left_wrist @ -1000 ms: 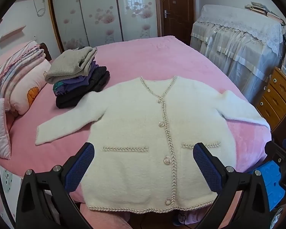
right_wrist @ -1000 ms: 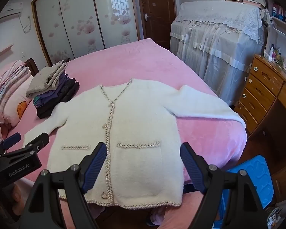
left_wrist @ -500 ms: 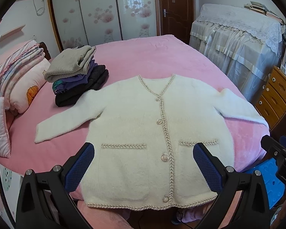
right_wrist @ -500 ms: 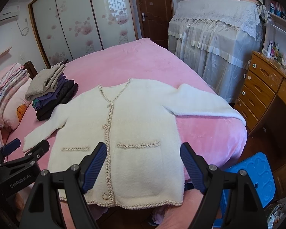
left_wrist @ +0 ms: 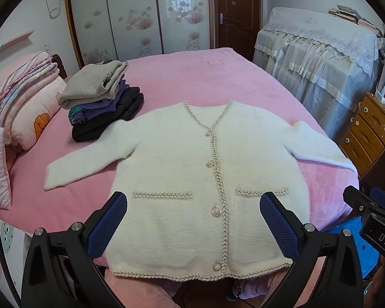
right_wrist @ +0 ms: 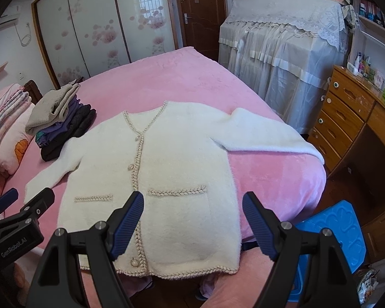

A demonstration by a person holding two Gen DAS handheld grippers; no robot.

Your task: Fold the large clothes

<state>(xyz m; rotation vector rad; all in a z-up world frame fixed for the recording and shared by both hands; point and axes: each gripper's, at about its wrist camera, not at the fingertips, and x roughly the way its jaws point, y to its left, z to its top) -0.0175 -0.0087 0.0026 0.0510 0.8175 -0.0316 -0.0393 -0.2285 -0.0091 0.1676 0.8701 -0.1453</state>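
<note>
We hold the left gripper (left_wrist: 193, 220) and right gripper (right_wrist: 192, 220) spread wide and empty above the near hem of the cardigan (left_wrist: 208, 179). It lies flat and buttoned on the pink bed (left_wrist: 197, 77), collar pointing away, sleeves out sideways, the left one nearer our left gripper, the right one nearer our right. Beyond: stack of folded clothes (left_wrist: 102, 102), pillows (left_wrist: 25, 113), wardrobe (left_wrist: 136, 15), dresser (right_wrist: 346, 118).

"GenRobot.AI" in white on the black body of the left gripper (right_wrist: 15, 205), right wrist view. "DAS", cut off by the frame, on the right gripper (left_wrist: 369, 205), left wrist view.
</note>
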